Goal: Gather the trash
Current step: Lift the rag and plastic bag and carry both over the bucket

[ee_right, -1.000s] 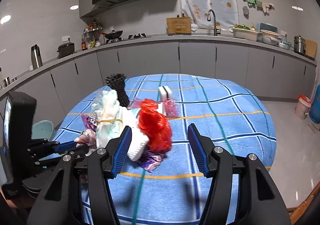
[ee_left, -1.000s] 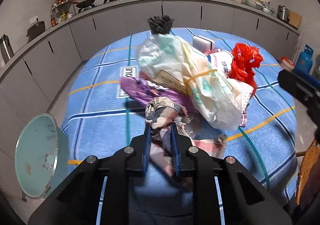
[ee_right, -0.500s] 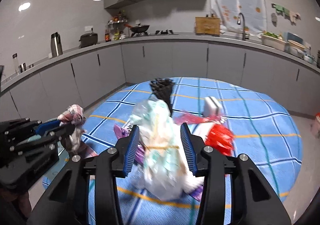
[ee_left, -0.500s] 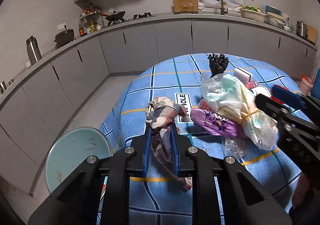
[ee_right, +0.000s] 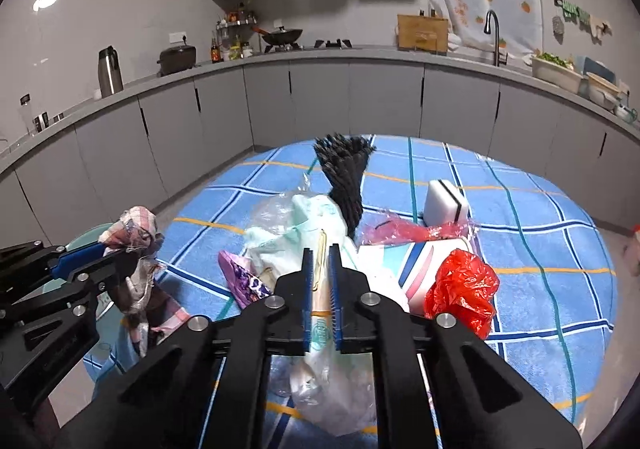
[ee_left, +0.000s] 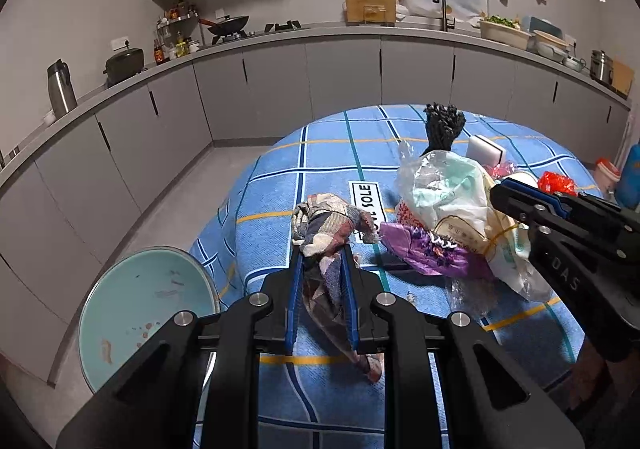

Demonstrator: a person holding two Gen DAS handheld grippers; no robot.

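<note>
So far the left gripper point(ee_left: 322, 281) was clamped on a rag point(ee_left: 326, 229), the right gripper point(ee_right: 320, 289) had just closed on the plastic bag point(ee_right: 296, 233), and the red wrapper point(ee_right: 460, 289) and purple wrapper point(ee_left: 424, 253) remained on the table point(ee_right: 540, 209).

Blue checked tablecloth point(ee_right: 540, 233), red bag point(ee_right: 460, 289), purple patterned wrapper point(ee_left: 432, 253), plaid rag point(ee_left: 328, 225).

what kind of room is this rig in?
A home kitchen, most likely: a wok on a gas hob, a sink tap under a curtained window, grey base cabinets and a table under a blue checked cloth.
</note>
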